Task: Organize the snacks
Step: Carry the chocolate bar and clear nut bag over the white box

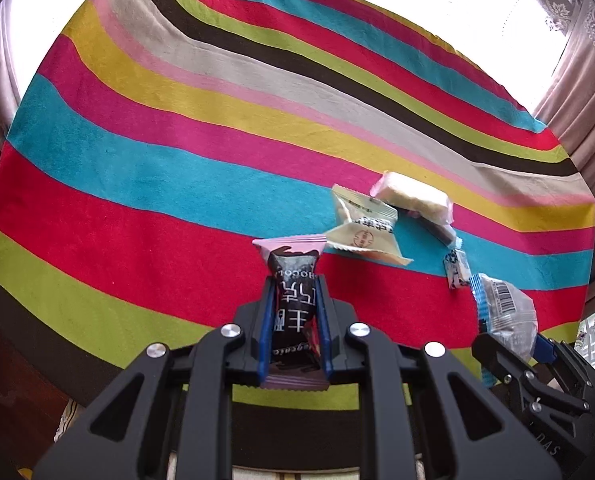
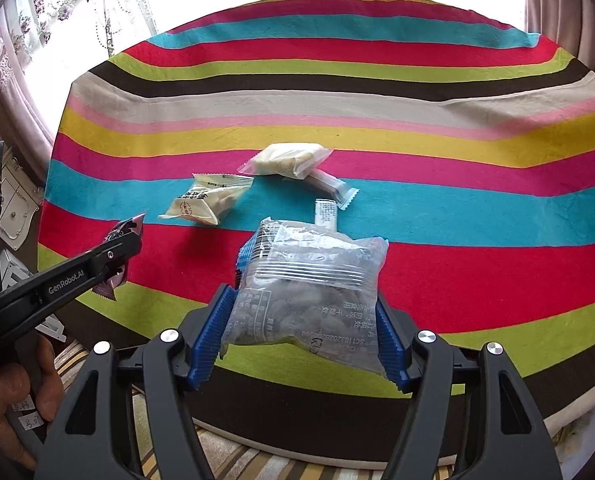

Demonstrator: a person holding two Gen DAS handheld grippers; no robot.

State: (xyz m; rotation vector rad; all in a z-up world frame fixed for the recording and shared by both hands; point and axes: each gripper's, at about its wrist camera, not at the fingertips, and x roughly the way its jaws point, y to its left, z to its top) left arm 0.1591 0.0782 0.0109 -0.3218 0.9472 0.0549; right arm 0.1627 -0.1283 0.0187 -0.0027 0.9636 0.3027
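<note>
My left gripper (image 1: pixel 295 292) is shut on a black chocolate packet (image 1: pixel 293 276) with pink crimped ends, held above the striped cloth (image 1: pixel 137 200). In the right wrist view that gripper (image 2: pixel 129 240) reaches in from the left with the packet's pink end (image 2: pixel 133 224) sticking out. My right gripper (image 2: pixel 303 300) is shut on a clear bag (image 2: pixel 309 276) with a blue edge and a barcode, its blue pads pressing both sides. The left wrist view shows this bag (image 1: pixel 505 308) at the lower right. On the cloth lie a cream packet (image 2: pixel 205 204), a pale biscuit pack (image 2: pixel 285 158), a thin bar (image 2: pixel 333 186) and a small white packet (image 2: pixel 325 212).
The striped cloth (image 2: pixel 417 140) covers a round table whose near edge (image 2: pixel 337 436) is just below my grippers. Curtains (image 1: pixel 577 80) and a bright window ring the far side. A hand (image 2: pixel 13 396) holds the left gripper's handle. A white cabinet (image 2: pixel 15 216) stands at left.
</note>
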